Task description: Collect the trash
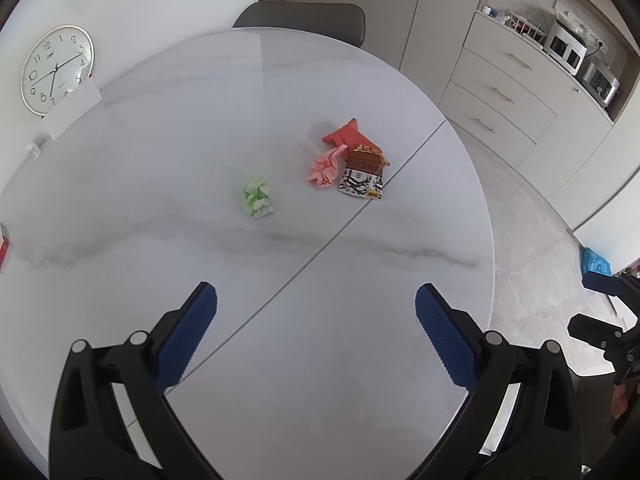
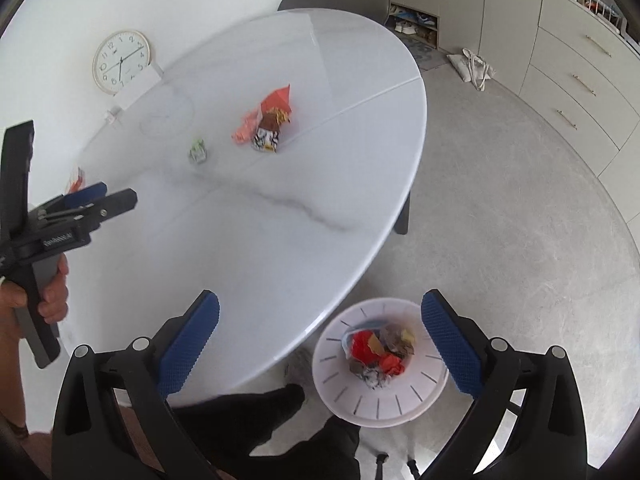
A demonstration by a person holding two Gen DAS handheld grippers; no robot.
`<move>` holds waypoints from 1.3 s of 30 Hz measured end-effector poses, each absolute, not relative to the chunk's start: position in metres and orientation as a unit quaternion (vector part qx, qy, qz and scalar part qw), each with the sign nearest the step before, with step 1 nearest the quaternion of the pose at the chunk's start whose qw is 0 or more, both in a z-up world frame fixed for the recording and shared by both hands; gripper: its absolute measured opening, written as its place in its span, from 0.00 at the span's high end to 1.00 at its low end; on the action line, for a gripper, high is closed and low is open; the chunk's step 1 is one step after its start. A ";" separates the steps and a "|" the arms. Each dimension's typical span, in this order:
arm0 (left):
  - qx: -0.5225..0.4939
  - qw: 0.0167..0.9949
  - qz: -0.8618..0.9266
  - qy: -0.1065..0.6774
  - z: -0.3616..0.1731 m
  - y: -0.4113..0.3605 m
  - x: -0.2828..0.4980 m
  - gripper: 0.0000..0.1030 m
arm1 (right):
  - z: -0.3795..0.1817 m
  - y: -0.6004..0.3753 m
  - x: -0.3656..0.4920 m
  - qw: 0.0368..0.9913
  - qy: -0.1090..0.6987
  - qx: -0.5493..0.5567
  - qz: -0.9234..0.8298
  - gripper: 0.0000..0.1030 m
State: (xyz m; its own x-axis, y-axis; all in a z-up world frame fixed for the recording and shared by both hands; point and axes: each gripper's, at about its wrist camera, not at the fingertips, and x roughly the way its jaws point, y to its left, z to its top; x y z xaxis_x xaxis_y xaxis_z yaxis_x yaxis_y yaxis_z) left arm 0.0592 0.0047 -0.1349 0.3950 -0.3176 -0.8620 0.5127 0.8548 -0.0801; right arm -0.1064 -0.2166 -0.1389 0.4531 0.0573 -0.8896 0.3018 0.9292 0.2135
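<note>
Overhead, both wrist views look down on a round white marbled surface (image 1: 280, 280) with a thin seam running across it. Four pieces of trash lie near its middle. A crumpled green paper (image 1: 258, 197) sits alone to the left. Right of it, apart from it, is a cluster: a crumpled pink paper (image 1: 325, 168), a red paper (image 1: 347, 133) on the far side, and a printed snack wrapper (image 1: 363, 174), brown on top and black-and-white below; its print is too small to read.

The left gripper (image 1: 316, 300) hovers over the near part of the surface with its blue-padded fingers spread wide, nothing between them. In the right wrist view it appears from the side, and a white word on its black body is too blurred to read.

The right gripper (image 2: 320, 308) is also wide apart and empty, held past the near right edge of the surface. Below it on the floor stands a white bin (image 2: 340, 400) with slotted walls, holding red, brown and grey scraps.

A round wall clock (image 1: 56, 70) with numerals 1 to 12 leans at the far left, its small brand mark unreadable. A grey chair (image 1: 300, 18) stands at the far side.
</note>
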 end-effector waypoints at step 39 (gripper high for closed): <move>0.080 0.823 -0.171 0.535 -0.229 -0.017 0.188 0.70 | -0.173 -0.199 0.061 0.812 0.547 0.187 -0.085 0.03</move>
State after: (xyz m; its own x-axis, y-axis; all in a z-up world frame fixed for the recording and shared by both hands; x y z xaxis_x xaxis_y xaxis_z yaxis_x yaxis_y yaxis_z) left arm 0.1883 -0.0171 -0.2291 0.3682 -0.1963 -0.9088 0.3671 0.9287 -0.0519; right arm 0.0612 -0.1991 -0.1725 0.3877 0.0662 -0.9194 0.3419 0.9159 0.2101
